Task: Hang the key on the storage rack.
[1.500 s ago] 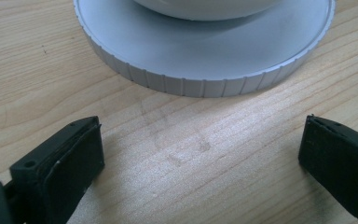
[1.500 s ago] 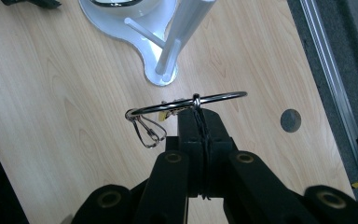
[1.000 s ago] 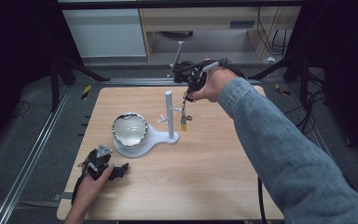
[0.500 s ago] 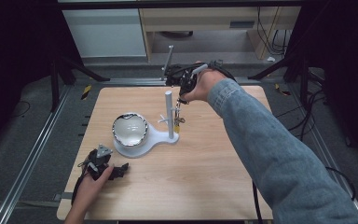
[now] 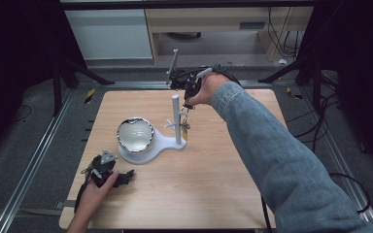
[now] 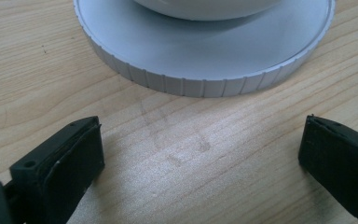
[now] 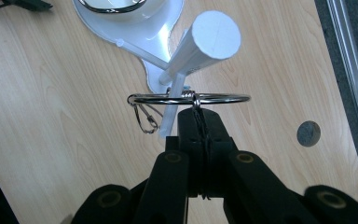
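A silver-rimmed bowl is seated on the round end of a white stand; its contents cannot be made out. A metal key ring is pinched in the closed right tongs, just beside the stand's upright post, near its side pegs. A small clip hangs from the ring. The left tongs are spread wide, resting on the light wooden table near the stand's ribbed base. Dark flooring and cabinets are seen beyond.
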`<state>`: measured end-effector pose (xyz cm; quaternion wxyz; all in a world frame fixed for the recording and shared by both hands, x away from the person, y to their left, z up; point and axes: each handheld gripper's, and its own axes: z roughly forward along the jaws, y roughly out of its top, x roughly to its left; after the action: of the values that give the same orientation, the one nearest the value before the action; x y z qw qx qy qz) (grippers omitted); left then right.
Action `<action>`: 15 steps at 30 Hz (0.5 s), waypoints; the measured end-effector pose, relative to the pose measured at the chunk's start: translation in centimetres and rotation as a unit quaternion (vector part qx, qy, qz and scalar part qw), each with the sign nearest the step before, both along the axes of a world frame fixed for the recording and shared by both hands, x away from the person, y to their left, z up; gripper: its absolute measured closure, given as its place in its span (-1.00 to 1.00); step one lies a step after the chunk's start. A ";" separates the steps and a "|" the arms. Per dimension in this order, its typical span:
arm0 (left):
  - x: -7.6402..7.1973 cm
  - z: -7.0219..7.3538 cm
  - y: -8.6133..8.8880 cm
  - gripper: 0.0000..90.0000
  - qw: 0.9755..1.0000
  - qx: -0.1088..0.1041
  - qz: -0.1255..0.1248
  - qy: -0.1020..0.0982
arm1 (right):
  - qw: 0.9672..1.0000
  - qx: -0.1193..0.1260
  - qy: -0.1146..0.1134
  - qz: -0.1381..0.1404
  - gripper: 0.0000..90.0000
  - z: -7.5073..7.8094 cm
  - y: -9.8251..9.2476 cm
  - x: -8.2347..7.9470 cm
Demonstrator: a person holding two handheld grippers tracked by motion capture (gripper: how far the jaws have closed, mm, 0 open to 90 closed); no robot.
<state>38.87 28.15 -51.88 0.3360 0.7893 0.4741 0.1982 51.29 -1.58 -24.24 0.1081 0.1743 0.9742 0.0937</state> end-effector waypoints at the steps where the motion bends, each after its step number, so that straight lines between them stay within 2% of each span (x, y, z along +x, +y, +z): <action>1: 0.0 0.0 0.0 -1.00 1.000 0.000 0.000 0.000 | 1.000 -0.001 0.000 -0.001 0.98 -0.1 0.0 0.1; 15: 0.0 0.0 0.0 -1.00 1.000 0.000 0.000 0.000 | 1.000 0.006 0.014 -0.009 0.97 -1.6 -0.4 1.2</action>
<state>38.87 28.15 -51.89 0.3361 0.7893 0.4741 0.1983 52.49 -2.00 -25.83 0.0941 0.1849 0.9736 0.0957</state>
